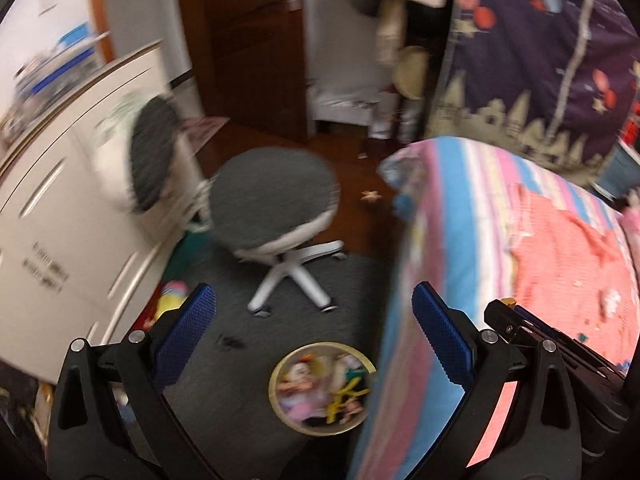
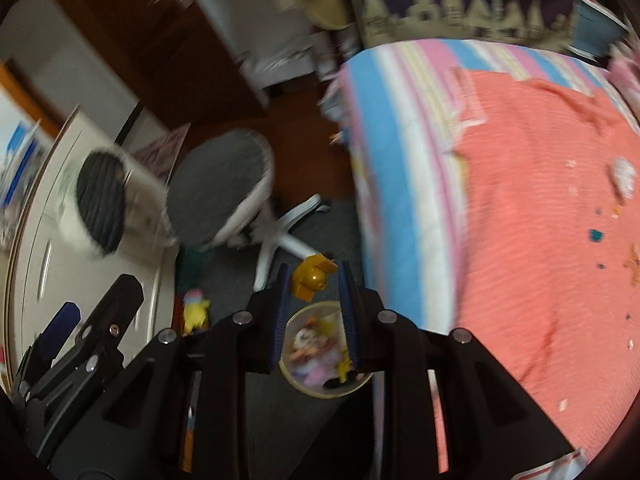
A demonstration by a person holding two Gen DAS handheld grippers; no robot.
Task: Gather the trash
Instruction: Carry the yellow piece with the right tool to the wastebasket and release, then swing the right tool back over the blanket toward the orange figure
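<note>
My right gripper [image 2: 314, 280] is shut on a small yellow toy piece [image 2: 312, 277], held in the air above a round bin [image 2: 320, 390] on the dark carpet. The bin [image 1: 280, 400] has a gold rim and holds several colourful scraps. My left gripper [image 1: 314, 320] hangs open and empty over the carpet, just left of the bed edge, with the bin below between its blue pads [image 1: 188, 328]. The right gripper's black body [image 1: 532, 336] shows at the right of the left wrist view. Small bits of litter [image 2: 596, 235] lie on the coral blanket [image 2: 540, 220].
A grey swivel chair [image 1: 276, 200] with a white base stands on the carpet ahead. White drawers [image 1: 72, 240] line the left side. The striped bed [image 1: 480, 208] fills the right. A yellow plush toy [image 2: 196, 310] lies by the drawers. A brown door [image 1: 252, 40] is behind.
</note>
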